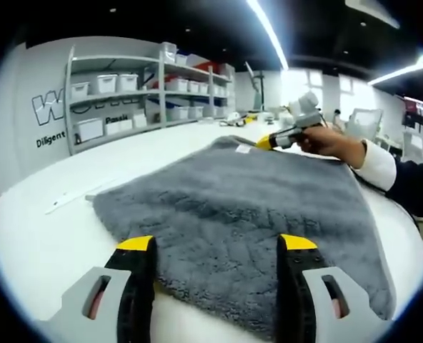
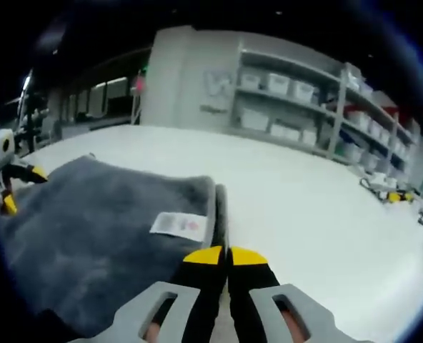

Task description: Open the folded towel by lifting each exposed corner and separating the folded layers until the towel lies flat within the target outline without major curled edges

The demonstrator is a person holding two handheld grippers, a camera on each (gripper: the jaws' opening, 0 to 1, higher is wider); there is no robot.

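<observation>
Your left gripper point(image 1: 217, 246) hovers with jaws spread wide over the near edge of the grey towel point(image 1: 247, 214), which lies on the white table point(image 1: 40, 243). Your right gripper point(image 2: 228, 255) has jaws pressed together, seemingly pinching the towel's corner near its label point(image 2: 178, 225).

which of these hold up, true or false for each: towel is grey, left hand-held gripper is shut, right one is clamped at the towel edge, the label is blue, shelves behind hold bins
1. The towel is grey. True.
2. The left hand-held gripper is shut. False: its jaws stand wide apart over the towel.
3. The right hand-held gripper is closed at the towel's edge. True.
4. The label is blue. False: it is white with faint pink print.
5. The shelves hold white bins. True.
</observation>
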